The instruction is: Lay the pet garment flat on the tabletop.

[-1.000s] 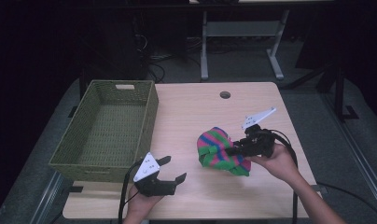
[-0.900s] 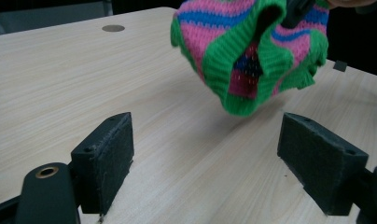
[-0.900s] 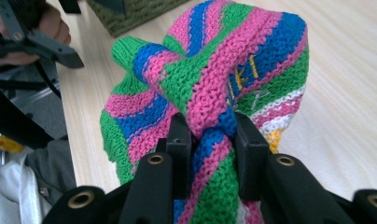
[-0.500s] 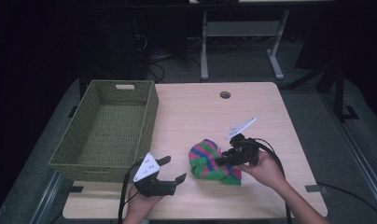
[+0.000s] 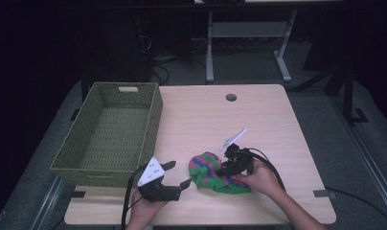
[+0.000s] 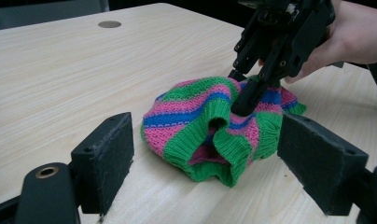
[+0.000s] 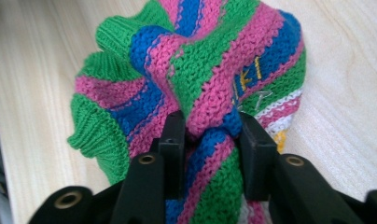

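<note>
Striped knit hat [image 5: 215, 172] bunched on the surface [image 5: 258, 120], near its front edge.
A fold is pinched by the right tool [image 7: 210, 133], jaws lately easing apart; if loosened further, the hat may be dropped. Left tool [image 6: 205, 158] held apart, empty, just beside it.

A pale wooden table [image 5: 258, 120] stands on grey carpet [image 5: 354, 158] in a dark room. Beyond the table, a white metal frame [image 5: 244, 33] and tangled cables [image 5: 158, 72] sit.

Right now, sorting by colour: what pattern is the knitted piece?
Pink, blue and green stripes on the knitted piece; best in the right gripper view.
</note>
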`<state>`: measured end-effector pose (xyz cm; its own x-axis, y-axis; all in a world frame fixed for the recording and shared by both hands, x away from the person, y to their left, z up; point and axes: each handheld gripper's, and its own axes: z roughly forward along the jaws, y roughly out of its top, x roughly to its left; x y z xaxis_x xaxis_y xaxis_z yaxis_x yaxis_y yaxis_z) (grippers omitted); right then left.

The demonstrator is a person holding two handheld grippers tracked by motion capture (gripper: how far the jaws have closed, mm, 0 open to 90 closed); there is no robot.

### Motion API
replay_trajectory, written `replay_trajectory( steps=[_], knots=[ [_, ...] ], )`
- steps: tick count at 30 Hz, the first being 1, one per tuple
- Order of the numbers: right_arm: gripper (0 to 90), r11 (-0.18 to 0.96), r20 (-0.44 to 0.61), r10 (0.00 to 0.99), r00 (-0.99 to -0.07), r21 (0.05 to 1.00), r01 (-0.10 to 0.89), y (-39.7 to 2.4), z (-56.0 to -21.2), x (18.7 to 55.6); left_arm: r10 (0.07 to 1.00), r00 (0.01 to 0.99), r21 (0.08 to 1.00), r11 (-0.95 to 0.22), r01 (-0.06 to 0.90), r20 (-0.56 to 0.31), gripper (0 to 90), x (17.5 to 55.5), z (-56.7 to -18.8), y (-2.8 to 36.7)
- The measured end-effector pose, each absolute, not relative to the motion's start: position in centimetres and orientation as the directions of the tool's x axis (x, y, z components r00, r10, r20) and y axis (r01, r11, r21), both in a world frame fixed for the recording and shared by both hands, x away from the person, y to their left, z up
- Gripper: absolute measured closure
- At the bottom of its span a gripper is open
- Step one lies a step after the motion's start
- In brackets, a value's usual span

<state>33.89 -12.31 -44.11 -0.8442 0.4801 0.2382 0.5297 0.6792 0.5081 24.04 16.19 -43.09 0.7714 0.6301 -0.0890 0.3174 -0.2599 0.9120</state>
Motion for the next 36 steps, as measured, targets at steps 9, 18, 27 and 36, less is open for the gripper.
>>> replay_trajectory(
  steps=[9, 18, 27, 36],
  knots=[
    [47.0, 0.648, 0.268, 0.474, -0.839, 0.538, 0.538, -13.1, -43.5, 33.9, 0.63, 0.772, 0.91, -0.267, 0.316, -0.084, 18.2, 24.1, -43.1, 16.1],
    [41.7, 0.622, 0.256, 0.442, -0.86, 0.603, 0.499, -14.2, -40.0, 33.2, 0.633, 0.77, 0.911, -0.266, 0.315, -0.081, 18.2, 24.2, -43.2, 16.1],
    [43.6, 0.67, 0.203, 0.339, -0.919, 0.634, 0.387, -12.6, -38.0, 31.1, 0.637, 0.767, 0.909, -0.268, 0.319, -0.081, 18.2, 24.3, -43.2, 16.1],
    [46.7, 0.726, 0.217, 0.255, -0.942, 0.601, 0.335, -9.7, -39.4, 30.6, 0.639, 0.764, 0.908, -0.265, 0.325, -0.087, 18.2, 24.4, -43.3, 16.2]
  ],
)
